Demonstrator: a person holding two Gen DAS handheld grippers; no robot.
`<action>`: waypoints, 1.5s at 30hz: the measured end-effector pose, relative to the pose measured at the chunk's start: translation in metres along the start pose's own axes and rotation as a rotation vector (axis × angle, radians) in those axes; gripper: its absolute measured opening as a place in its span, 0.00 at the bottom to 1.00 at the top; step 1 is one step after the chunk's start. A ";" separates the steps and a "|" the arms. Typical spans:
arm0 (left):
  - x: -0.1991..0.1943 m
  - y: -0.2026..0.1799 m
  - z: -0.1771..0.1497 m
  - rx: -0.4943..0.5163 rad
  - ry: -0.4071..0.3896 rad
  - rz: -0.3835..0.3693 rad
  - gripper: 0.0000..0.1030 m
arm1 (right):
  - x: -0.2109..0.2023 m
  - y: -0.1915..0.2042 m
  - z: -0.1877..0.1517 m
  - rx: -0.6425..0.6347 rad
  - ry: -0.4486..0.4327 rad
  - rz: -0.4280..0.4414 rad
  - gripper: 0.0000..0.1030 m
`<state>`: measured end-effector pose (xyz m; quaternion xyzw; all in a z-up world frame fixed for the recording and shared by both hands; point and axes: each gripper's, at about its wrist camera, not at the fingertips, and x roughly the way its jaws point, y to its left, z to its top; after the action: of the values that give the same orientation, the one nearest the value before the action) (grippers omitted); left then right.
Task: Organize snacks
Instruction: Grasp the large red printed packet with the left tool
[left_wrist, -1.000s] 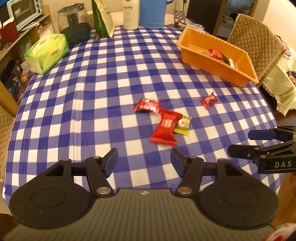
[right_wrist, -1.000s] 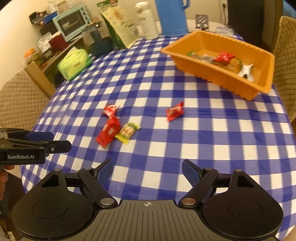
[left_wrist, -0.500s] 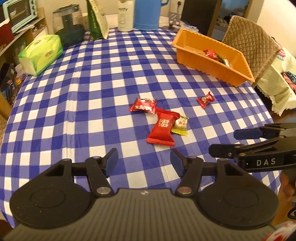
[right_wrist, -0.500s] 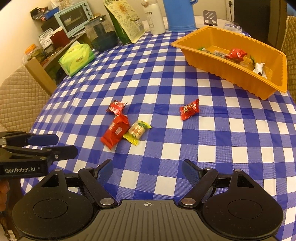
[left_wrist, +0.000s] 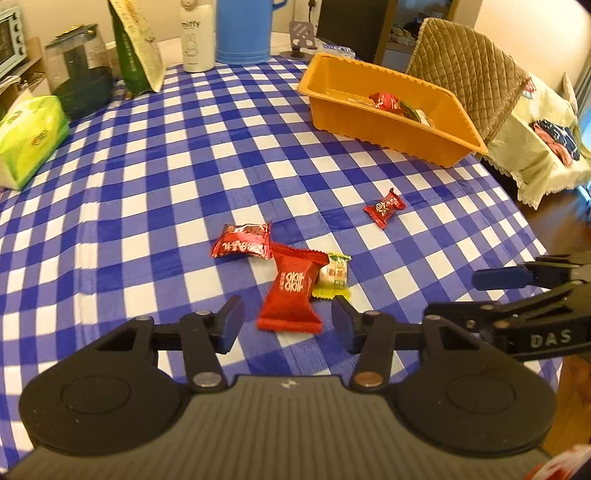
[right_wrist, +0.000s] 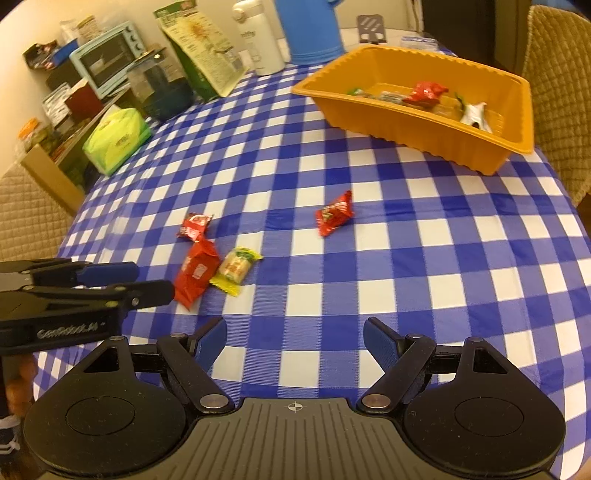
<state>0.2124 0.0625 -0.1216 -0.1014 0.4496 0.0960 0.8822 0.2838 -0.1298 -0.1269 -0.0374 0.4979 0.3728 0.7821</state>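
While the left gripper (left_wrist: 286, 319) sits low in the frame, the big red snack (left_wrist: 291, 293) lies on the checked tablecloth (left_wrist: 147, 184) just past its tips, its near end between them. Its jaws have just been closing but press on nothing. The right gripper (right_wrist: 293, 338) is wide open and empty, with the orange tray (right_wrist: 424, 133) at upper right.

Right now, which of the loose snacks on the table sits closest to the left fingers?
The large red packet, lying just ahead of the left gripper. It is the biggest wrapper, overlapping the yellow-green candy; the two smaller red ones lie farther off.
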 end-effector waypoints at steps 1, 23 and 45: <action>0.004 0.000 0.002 0.008 0.005 -0.005 0.47 | 0.000 -0.002 0.000 0.009 -0.001 -0.005 0.79; 0.038 0.001 0.017 0.063 0.051 -0.053 0.19 | -0.004 -0.014 -0.002 0.084 -0.015 -0.049 0.79; -0.027 0.058 -0.007 -0.118 -0.030 0.031 0.18 | 0.018 0.030 0.017 -0.017 -0.025 0.031 0.78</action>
<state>0.1766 0.1147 -0.1092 -0.1450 0.4314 0.1377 0.8797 0.2816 -0.0914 -0.1233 -0.0318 0.4855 0.3896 0.7819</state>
